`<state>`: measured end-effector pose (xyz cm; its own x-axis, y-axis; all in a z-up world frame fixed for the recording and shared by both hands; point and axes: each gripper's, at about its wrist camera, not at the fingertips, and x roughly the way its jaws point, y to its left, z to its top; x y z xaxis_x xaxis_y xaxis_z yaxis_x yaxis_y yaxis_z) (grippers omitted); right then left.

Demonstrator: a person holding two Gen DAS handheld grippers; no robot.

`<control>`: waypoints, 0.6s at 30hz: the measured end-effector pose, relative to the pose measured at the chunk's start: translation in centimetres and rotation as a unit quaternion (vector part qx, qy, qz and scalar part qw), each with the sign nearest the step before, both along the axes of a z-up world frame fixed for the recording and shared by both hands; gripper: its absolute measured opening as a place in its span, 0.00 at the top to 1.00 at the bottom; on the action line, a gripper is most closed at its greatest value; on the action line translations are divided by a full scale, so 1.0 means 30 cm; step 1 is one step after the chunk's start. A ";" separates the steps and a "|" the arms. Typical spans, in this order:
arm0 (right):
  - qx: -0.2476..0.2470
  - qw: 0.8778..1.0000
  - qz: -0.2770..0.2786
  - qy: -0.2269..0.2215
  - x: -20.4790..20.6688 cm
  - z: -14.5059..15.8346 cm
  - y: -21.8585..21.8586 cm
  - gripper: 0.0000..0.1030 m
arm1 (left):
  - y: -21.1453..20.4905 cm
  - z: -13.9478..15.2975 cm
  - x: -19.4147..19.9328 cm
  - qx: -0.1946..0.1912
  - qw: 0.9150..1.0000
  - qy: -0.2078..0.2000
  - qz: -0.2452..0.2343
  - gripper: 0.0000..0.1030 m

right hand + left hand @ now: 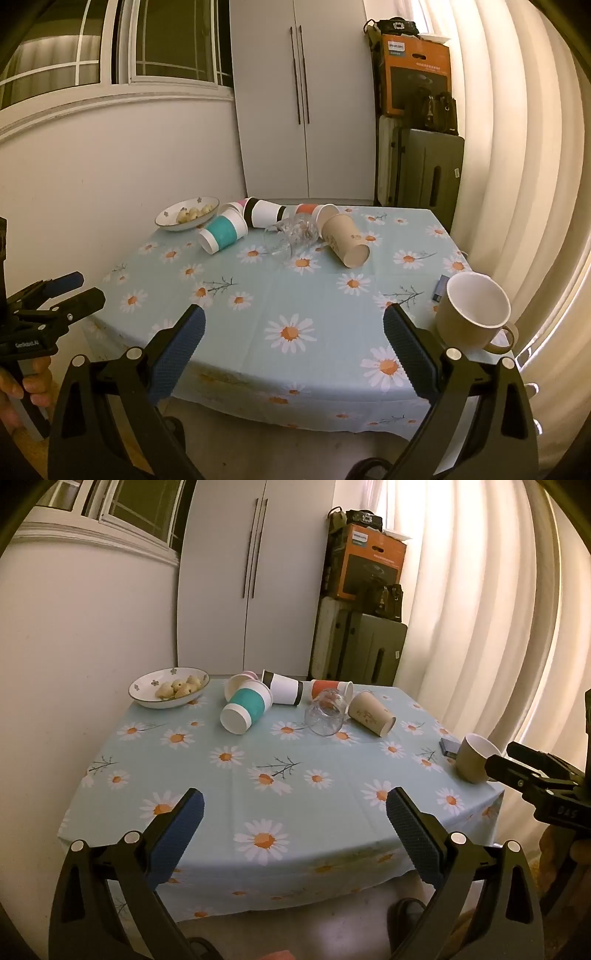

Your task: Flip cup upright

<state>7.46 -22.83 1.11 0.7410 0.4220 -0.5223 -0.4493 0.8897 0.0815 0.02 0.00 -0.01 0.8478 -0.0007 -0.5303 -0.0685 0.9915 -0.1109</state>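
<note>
Several cups lie on their sides at the far end of the table: a teal-banded cup [243, 708] [222, 233], a white cup with black bands [282, 689] [266, 212], an orange-banded cup [330, 689] [317, 212], a clear glass [327, 712] [291, 233] and a tan paper cup [371, 713] [345, 238]. A tan mug [472, 314] [474, 752] stands upright at the near right corner. My left gripper [294, 830] and right gripper [293, 349] are both open and empty, above the table's near edge.
A floral bowl of pastries [169, 687] [187, 218] sits at the far left. A small dark box [450, 746] lies beside the mug. The daisy tablecloth [295, 782] hangs over the near edge. Suitcases [356, 650] and curtains stand behind the table at the right.
</note>
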 end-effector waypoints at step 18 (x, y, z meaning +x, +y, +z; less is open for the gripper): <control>-0.007 1.000 0.001 0.005 0.000 -0.011 0.007 0.07 | 0.001 0.001 -0.001 -0.002 1.000 -0.002 0.001 0.06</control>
<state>7.46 -22.61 0.79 0.7350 0.4160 -0.5354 -0.4499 0.8900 0.0739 -0.01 0.02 0.01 0.8497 -0.0009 -0.5273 -0.0699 0.9910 -0.1144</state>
